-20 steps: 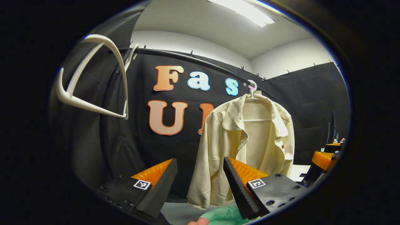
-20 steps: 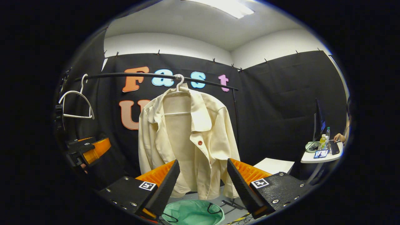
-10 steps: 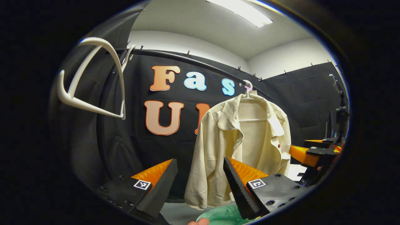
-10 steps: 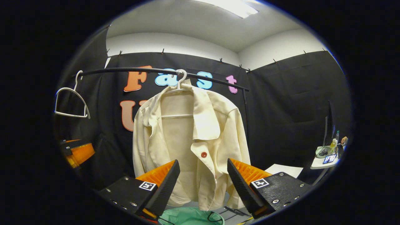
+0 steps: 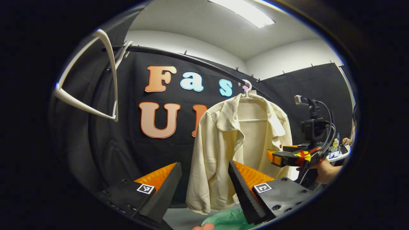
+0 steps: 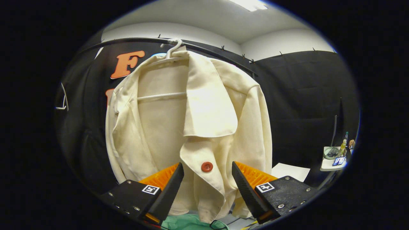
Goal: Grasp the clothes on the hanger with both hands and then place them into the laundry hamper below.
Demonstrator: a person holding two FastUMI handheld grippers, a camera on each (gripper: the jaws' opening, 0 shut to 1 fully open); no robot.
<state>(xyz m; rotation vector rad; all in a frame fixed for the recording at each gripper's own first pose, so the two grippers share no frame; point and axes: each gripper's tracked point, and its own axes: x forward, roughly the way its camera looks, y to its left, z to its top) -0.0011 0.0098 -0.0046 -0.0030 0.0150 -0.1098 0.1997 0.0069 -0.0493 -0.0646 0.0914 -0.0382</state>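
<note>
Cream shirt (image 6: 191,127), soft matte woven fabric with a wide flat collar and one round red button (image 6: 207,166), is hanging open on a thin white plastic hanger (image 6: 172,48) hooked over a curved black rail (image 5: 191,60). Green hamper (image 6: 188,222), thin cloth-like rim, is sitting on the floor right under the hem. Right gripper (image 6: 207,183) is pointing at the button area, jaws wide apart, gripping nothing. Left gripper (image 5: 204,185) jaws also wide apart, empty, near the shirt's sleeve. Spare white hanger (image 5: 89,80) is dangling on the rail, well apart from the shirt.
</note>
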